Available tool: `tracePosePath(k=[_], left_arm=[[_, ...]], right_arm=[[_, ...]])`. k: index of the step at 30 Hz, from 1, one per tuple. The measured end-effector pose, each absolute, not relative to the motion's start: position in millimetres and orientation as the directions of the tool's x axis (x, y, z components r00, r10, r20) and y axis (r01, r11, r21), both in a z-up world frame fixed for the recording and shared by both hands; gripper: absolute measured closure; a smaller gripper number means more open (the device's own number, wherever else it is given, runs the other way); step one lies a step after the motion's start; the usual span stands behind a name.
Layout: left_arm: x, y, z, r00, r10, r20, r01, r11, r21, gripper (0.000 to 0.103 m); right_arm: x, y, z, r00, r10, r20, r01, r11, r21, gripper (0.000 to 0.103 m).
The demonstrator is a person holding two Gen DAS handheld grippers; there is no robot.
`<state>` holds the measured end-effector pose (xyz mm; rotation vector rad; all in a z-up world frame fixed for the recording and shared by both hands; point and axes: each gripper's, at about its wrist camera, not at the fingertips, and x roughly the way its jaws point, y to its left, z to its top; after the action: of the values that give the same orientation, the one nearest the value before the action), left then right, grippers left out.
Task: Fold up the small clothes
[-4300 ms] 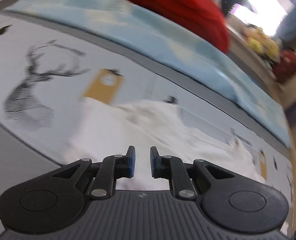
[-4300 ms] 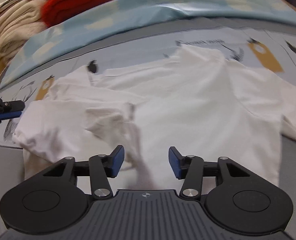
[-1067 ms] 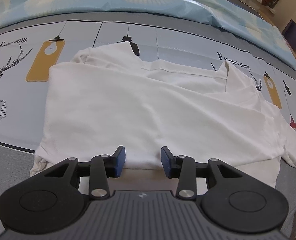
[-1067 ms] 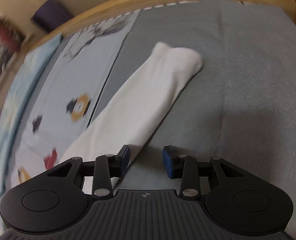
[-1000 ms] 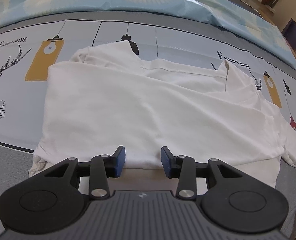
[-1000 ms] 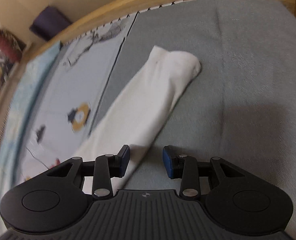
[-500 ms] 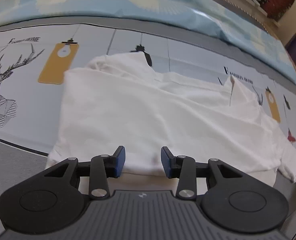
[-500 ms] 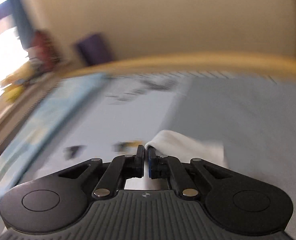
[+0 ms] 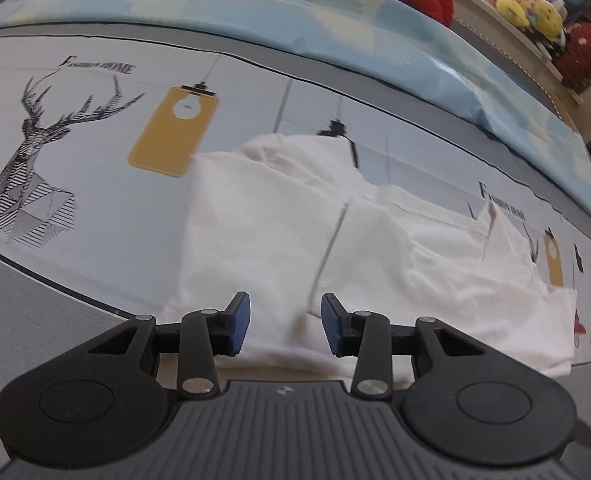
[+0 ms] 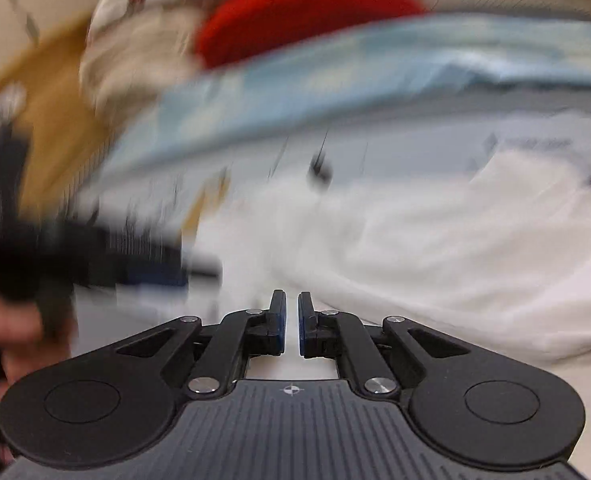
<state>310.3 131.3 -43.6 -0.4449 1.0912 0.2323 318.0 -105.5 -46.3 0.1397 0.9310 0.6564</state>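
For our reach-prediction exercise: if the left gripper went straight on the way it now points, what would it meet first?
Most likely the white shirt: its near hem lies just ahead of the open left gripper, between its fingers. Depth is uncertain through the fisheye lens.

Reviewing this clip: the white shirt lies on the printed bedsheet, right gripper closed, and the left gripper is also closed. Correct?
Not quite: the left gripper is open, its jaws apart above the white shirt, as the left wrist view shows. The printed bedsheet and the closed right gripper are as stated.
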Motion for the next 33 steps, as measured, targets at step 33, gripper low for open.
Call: tracePosePath(k=[33], left_arm=[[306.0,151.4,-57.5,0.442,0.224,-0.869,-0.641,0.757,-0.131,0.096]], right_arm=[[359.4,-177.0,-77.9,0.408,0.345,-0.845,0.059,0.914,0.401,0.064]])
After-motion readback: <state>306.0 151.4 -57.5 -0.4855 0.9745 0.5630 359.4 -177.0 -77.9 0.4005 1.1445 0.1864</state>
